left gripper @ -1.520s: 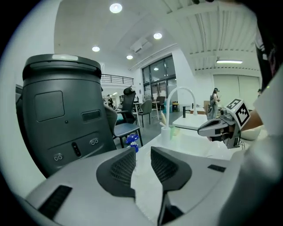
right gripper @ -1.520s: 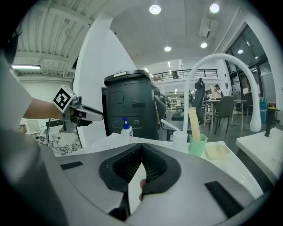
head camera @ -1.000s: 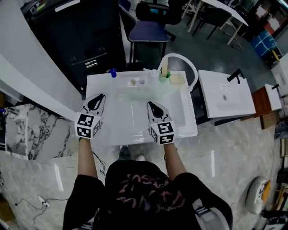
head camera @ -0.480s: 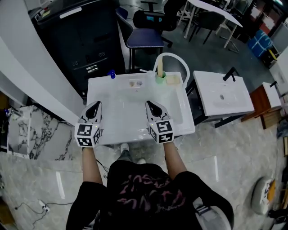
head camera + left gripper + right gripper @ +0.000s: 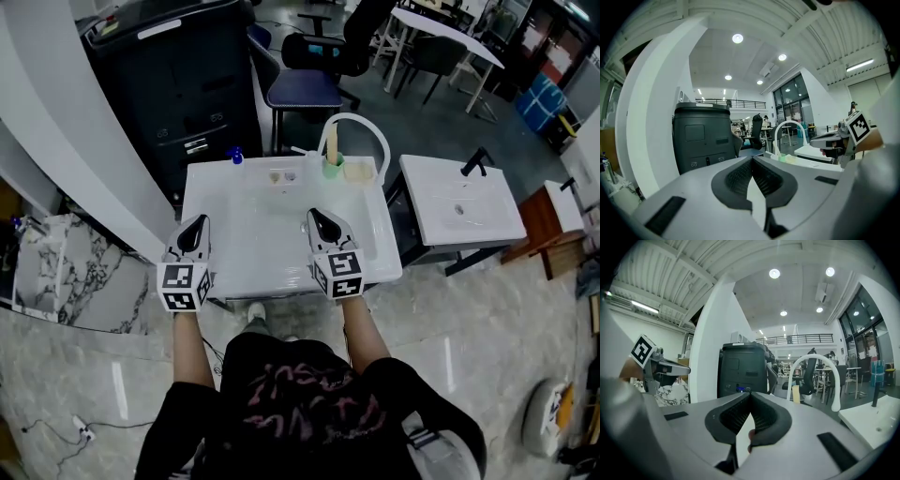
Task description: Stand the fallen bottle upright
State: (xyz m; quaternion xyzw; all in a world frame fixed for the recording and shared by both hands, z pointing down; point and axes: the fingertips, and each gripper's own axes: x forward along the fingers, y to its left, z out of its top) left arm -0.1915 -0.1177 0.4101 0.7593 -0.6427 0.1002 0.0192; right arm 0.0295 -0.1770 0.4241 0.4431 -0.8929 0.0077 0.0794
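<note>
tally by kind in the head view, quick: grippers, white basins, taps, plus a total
grippers: 2 (left gripper, right gripper)
white basins: 2 (near basin, side basin)
taps: 2 (white arched tap, black tap)
total: 6

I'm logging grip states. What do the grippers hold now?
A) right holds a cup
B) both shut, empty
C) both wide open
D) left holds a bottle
B: the left gripper and the right gripper each show jaws closed together, nothing between.
</note>
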